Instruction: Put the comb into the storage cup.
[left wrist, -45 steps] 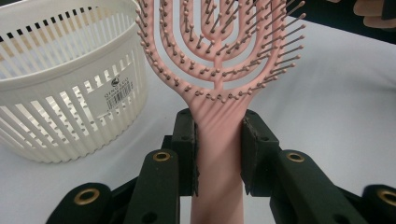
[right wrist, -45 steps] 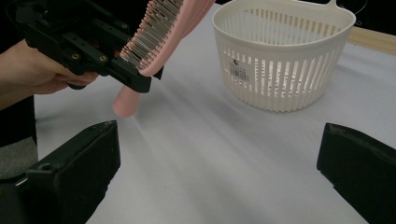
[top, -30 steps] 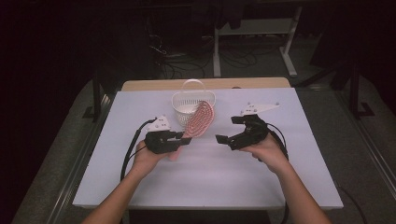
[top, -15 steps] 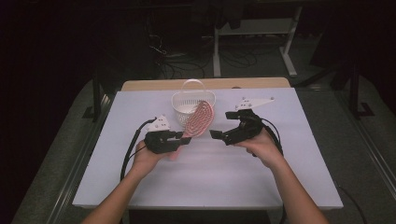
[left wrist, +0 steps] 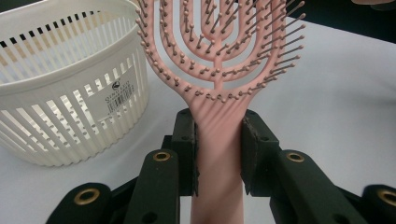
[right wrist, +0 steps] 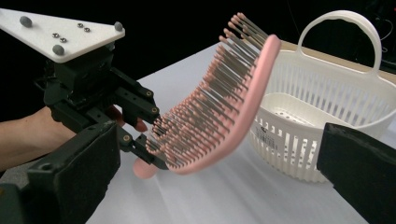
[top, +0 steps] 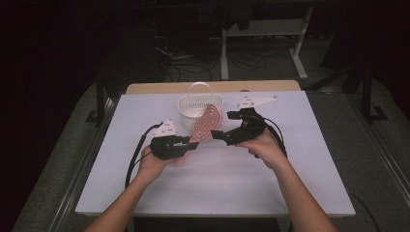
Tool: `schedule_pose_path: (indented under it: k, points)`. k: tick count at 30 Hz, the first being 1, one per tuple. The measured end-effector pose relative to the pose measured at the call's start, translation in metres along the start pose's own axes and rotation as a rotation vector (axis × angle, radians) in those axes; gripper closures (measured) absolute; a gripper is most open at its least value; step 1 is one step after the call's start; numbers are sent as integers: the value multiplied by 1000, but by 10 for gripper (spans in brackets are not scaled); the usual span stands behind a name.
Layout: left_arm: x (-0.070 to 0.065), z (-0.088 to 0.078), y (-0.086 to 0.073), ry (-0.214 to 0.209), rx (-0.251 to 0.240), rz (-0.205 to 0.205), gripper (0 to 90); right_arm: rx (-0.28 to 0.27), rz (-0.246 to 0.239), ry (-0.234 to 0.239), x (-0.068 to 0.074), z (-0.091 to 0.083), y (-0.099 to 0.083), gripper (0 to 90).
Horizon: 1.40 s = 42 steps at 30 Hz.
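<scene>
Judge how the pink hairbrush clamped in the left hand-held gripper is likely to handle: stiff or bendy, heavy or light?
The pink hairbrush is probably light: its head is open slots. It likely flexes somewhat, since the head is thin and curved. The smooth handle might slip or pivot, as the left hand-held gripper clamps only its narrow sides.

The white table point(top: 222, 183) is lit evenly from above in the high view, while the room in the upper part and at both sides of the frame is left almost black. Only soft, faint shadows are cast under the hands. In the left gripper view the pink brush point(left wrist: 219, 70) is seen sharply, but the lower edge is blurred. In the right gripper view the near black jaws are out of focus.
</scene>
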<state>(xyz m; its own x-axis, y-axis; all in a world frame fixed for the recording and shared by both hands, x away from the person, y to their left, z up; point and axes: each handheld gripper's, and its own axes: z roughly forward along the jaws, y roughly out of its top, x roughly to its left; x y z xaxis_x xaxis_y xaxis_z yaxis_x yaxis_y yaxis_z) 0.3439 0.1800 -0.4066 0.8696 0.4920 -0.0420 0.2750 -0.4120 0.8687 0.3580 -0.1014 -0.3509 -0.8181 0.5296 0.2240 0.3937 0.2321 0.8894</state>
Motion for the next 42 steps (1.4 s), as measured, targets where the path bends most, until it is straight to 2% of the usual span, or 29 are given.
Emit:
schedule_pose_path:
  k: [14, 23, 30, 37, 42]
  points:
    - [-2, 1, 0, 3, -3, 5, 708, -3, -8, 5, 1, 15, 9, 0]
    - [-4, 3, 0, 9, -6, 11, 708, -1, 4, 8, 4, 27, 10, 0]
    - [-5, 4, 0, 11, -9, 17, 708, -7, 26, 0, 4, 30, 10, 8]
    - [-6, 5, 0, 12, -11, 19, 708, -16, 45, -14, 2, 30, 10, 84]
    - [-7, 5, 0, 17, -13, 22, 708, -25, 79, -17, 1, 29, 9, 141]
